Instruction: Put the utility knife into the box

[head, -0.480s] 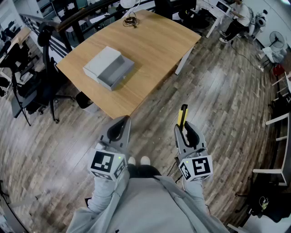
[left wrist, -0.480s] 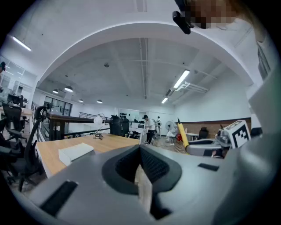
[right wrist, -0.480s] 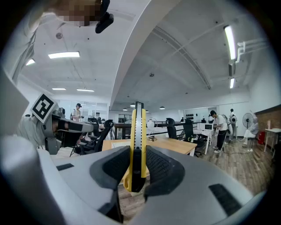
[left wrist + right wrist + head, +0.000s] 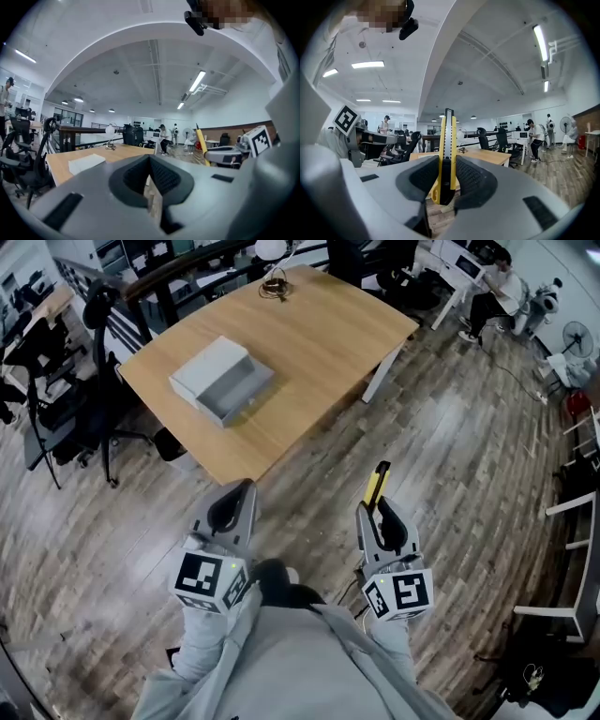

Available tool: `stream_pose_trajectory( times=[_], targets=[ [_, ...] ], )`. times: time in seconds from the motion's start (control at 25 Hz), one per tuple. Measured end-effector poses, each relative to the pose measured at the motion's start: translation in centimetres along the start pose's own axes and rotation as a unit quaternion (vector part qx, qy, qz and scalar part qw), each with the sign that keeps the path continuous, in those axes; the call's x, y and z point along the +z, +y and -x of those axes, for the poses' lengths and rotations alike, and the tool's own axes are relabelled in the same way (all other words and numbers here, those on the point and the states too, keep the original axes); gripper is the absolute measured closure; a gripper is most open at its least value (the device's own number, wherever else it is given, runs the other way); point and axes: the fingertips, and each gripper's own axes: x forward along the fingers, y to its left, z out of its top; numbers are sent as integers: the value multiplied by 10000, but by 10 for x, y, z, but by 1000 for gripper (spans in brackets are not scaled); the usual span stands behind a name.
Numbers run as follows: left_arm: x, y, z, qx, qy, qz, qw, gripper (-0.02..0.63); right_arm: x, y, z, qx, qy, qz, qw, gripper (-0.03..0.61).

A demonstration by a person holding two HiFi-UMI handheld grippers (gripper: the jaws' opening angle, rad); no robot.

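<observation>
Out on the wooden floor (image 4: 450, 427), short of the tabletop (image 4: 319, 334), both grippers are being held nearly level. The right gripper (image 4: 379, 514) is clamping the yellow utility knife (image 4: 377, 484), whose length is sticking out ahead. The left gripper (image 4: 236, 495) is carrying nothing, jaws drawn together. The grey box (image 4: 222, 381) is sitting on the tabletop, well apart from the knife.

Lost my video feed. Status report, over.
Left gripper shut, empty. Right gripper shut on yellow-and-black plastic utility knife. Grey rectangular box on wooden table ahead, not reached. Nothing blocking it.
</observation>
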Motion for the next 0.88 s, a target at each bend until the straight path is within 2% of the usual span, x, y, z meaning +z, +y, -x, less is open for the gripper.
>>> stream_pose_trajectory(
  times=[0.32, 0.88],
  targets=[
    [0, 26, -26, 163, 18, 19, 9999, 595, -11, -2, -41, 222, 136, -40, 9997, 454],
    [29, 124, -154, 29, -133, 109, 9998, 595, 11, -24, -208, 387, 202, 76, 9990, 454]
  ],
)
